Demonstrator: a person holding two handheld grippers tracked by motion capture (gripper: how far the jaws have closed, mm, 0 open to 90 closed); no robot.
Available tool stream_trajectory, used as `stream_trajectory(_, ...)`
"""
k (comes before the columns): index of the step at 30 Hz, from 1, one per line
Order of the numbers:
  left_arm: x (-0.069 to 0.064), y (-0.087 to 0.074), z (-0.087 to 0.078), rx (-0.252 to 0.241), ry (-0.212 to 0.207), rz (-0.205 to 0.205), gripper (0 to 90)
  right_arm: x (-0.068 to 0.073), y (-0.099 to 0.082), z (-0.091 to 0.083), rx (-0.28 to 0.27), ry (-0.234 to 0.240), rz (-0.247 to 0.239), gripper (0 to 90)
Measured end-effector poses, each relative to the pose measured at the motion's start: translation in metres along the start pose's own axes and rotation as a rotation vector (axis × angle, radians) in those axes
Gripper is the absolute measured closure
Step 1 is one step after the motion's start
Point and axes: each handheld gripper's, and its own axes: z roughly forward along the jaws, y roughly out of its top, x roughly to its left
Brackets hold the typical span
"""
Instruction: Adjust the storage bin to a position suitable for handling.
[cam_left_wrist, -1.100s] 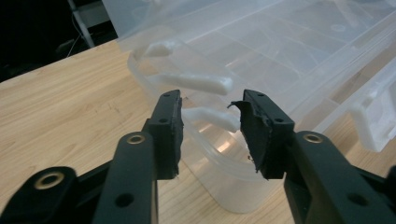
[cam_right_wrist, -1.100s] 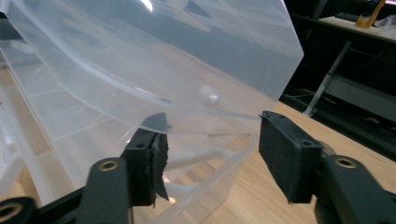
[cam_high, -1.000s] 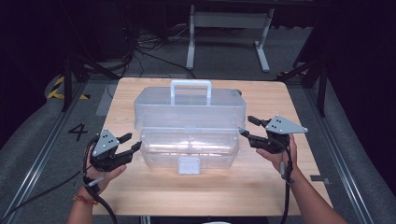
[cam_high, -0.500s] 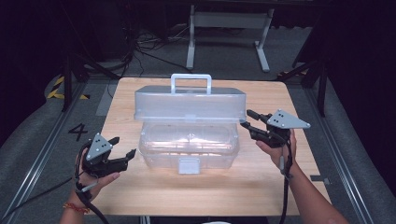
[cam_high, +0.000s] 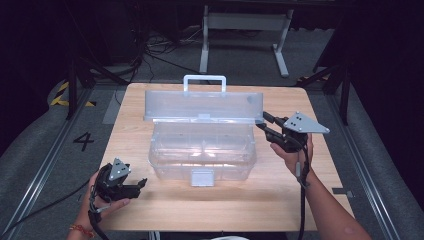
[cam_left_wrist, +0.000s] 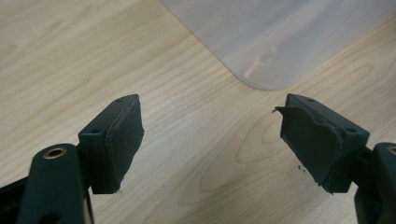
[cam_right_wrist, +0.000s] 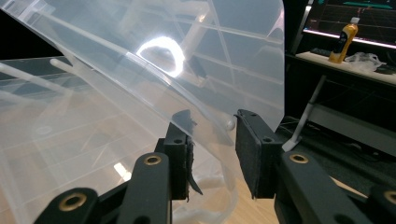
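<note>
Since a second ago the clear box (cam_high: 200, 150), mid-frame on the surface (cam_high: 320, 200), has its lid (cam_high: 202, 106) raised by the right tool (cam_high: 264, 122), jaws closing around its edge, while the left tool (cam_high: 136, 186), widened and empty, dropped lower-left, so opening looks underway.

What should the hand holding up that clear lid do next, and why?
Probably keep swinging the lid back: it stands only about upright over the clear box, its edge between the right gripper jaws, while the left gripper sits open on the table.
</note>
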Motion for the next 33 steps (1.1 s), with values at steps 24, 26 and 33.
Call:
stream_trajectory(24,0.009,-0.013,0.026,0.002,-0.052,-0.078,17.5,-0.003,0.026,0.026,-0.008,-0.197,-0.012,76.9)
stream_trajectory(26,0.01,-0.013,0.025,0.005,-0.048,-0.077,17.5,-0.006,0.028,0.03,-0.017,-0.204,0.023,77.5)
stream_trajectory(33,0.01,-0.016,0.022,0.002,-0.039,-0.088,17.7,-0.018,0.034,0.039,-0.013,-0.186,0.074,78.4)
